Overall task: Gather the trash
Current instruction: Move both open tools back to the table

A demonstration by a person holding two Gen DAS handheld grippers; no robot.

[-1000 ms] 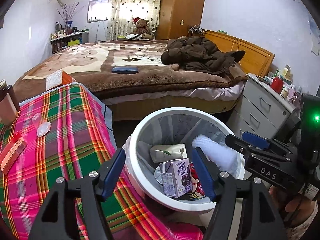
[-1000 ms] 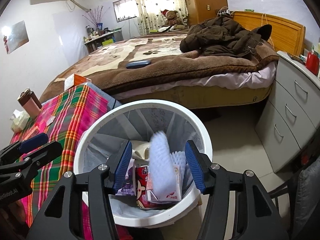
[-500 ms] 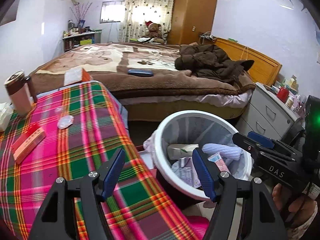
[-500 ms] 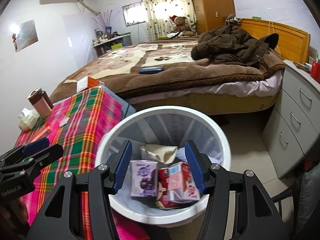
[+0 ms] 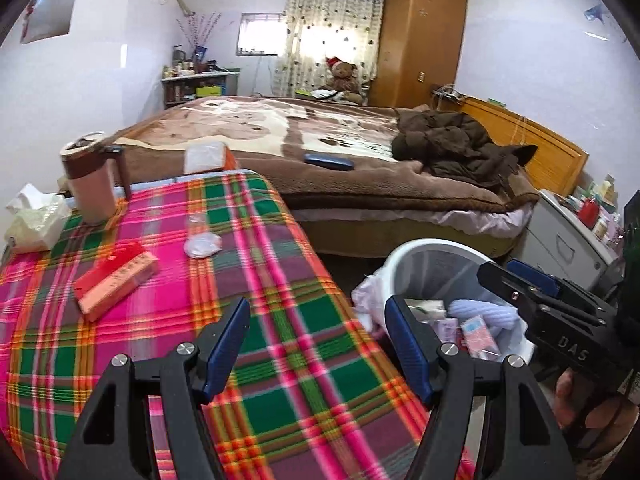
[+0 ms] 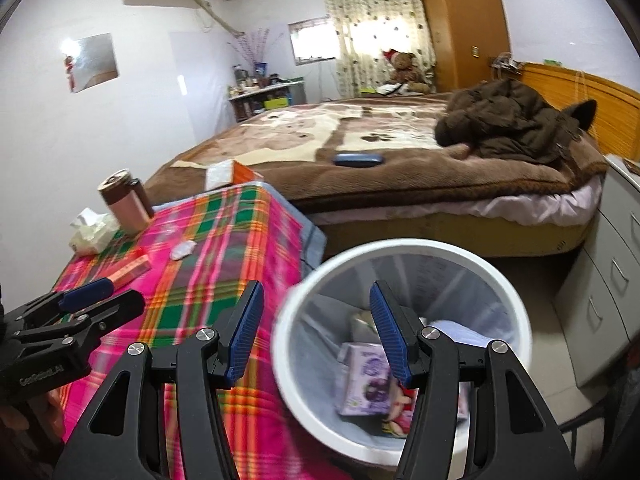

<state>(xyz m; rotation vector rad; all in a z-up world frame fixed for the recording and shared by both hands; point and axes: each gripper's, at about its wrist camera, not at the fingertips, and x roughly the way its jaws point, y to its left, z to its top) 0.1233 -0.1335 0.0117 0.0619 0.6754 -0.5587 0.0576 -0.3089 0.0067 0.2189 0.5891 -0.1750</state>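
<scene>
My left gripper hangs open and empty over the near edge of the plaid-covered table. On the cloth lie a crumpled clear plastic wrapper and a red-and-orange box, both ahead to the left. My right gripper is open with nothing in it, astride the left rim of the white trash bin. Inside the bin lie a purple carton, a red carton and a white wad. The wrapper and the left gripper also show in the right wrist view.
A pink lidded mug, a tissue pack and an orange-white box stand along the table's far side. Behind is a bed with a brown coat, and grey drawers stand right of the bin.
Both grippers have swung left, from over the bin toward the table. The white wad seen upright between the right fingers a second ago now lies in the bin.
</scene>
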